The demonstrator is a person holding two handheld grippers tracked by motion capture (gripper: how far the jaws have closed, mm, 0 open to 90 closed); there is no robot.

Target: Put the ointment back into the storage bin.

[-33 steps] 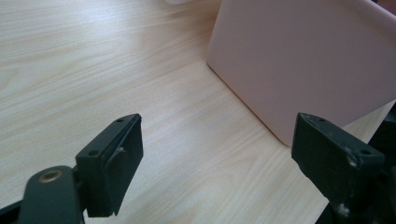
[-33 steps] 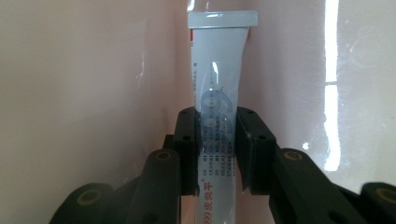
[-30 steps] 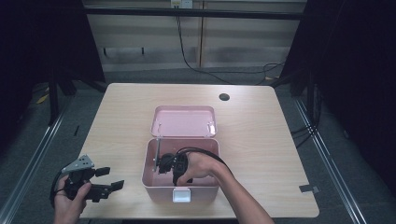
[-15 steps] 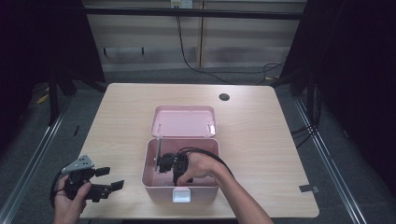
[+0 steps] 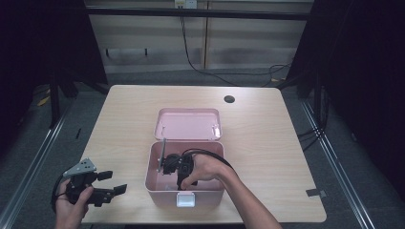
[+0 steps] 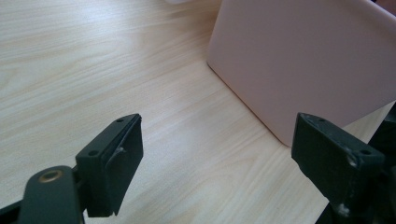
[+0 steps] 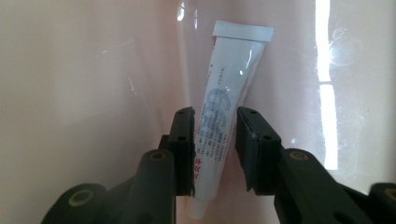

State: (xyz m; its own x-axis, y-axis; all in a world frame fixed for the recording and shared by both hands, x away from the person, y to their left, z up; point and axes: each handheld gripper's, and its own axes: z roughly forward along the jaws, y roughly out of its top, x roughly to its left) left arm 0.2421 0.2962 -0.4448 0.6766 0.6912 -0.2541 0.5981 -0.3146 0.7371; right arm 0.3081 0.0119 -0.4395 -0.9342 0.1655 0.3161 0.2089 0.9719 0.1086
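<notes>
White plastic tube (image 7: 226, 116), printed in blue and red, lying on the glossy pink floor of an open box (image 5: 154, 188). Flat crimped end pointing away from the camera in the right gripper view, narrow cap end pointing back toward it, under the tongs. Long axis roughly in line with the reach of the right tongs (image 7: 215, 140), tilted slightly.

Straddled by those tongs: one black jaw close on each side of the tube's lower half, a thin gap showing on the right, the left pad at or nearly at the tube. Partly closed around it, not clearly clamped; probably just about to pinch across the narrow width.

Seen from the high view: right hand (image 5: 205, 169) reaching down into the box with the right tongs (image 5: 170, 164), lid (image 5: 188, 124) folded back flat behind, white latch (image 5: 185, 199) at the near wall. Box near the front middle of a pale wood counter (image 5: 267, 143).

Left tongs (image 5: 112, 182) wide open and empty, hovering above the counter just beside the box's outer left wall, farther from the tube.
</notes>
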